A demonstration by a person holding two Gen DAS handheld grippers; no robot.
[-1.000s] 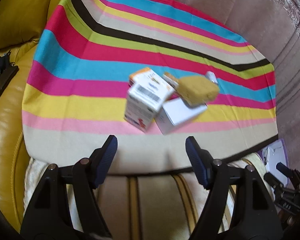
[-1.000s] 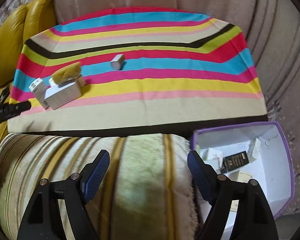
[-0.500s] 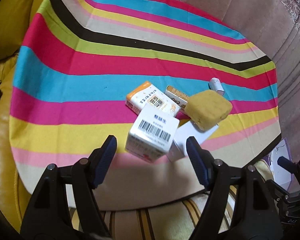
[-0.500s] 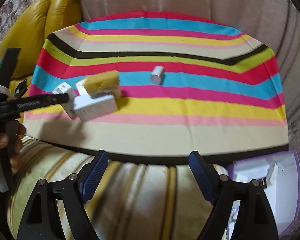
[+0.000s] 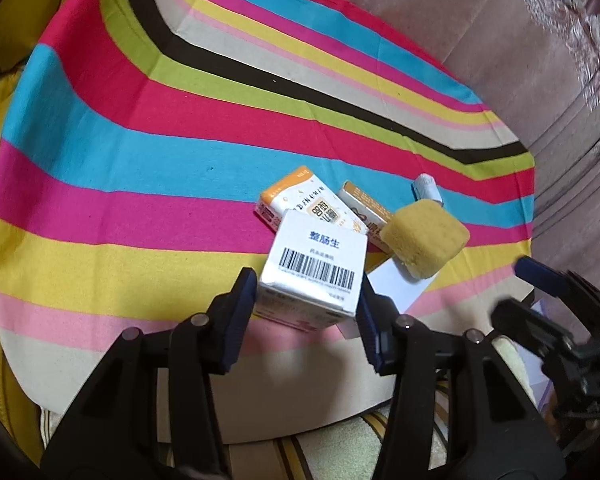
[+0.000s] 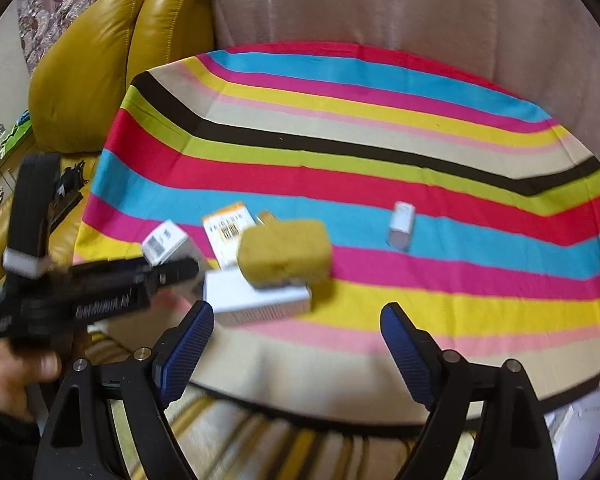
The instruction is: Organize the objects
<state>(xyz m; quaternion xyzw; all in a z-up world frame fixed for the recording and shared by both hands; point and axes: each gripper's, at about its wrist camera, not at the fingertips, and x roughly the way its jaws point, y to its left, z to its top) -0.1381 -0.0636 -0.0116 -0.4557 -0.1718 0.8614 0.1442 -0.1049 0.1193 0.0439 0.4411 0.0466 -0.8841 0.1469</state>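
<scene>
A white box with a barcode (image 5: 318, 268) stands tilted on the striped cloth (image 5: 140, 160). My left gripper (image 5: 306, 280) is closing, and its blue pads (image 5: 242, 300) sit against both sides of that box. Behind it lie an orange-and-white packet (image 5: 300, 204), a second orange packet (image 5: 364, 208) and a yellow sponge (image 5: 424, 240) resting on a flat white box (image 6: 256, 300). A small white tube (image 6: 400, 224) lies apart on the blue stripe. My right gripper (image 6: 296, 314) hangs over the cloth's near edge, jaws opening, nothing between them.
Yellow leather cushions (image 6: 100, 60) rise at the left, and a beige sofa back (image 6: 380, 0) stands behind the cloth. A purple-rimmed box (image 6: 580, 420) shows at the lower right of the right wrist view. A hand (image 6: 8, 372) holds the left gripper there.
The left gripper came forward and down over the barcode box, then narrowed its jaws onto it. The right gripper swung left, away from the purple-rimmed box and over the cloth's edge.
</scene>
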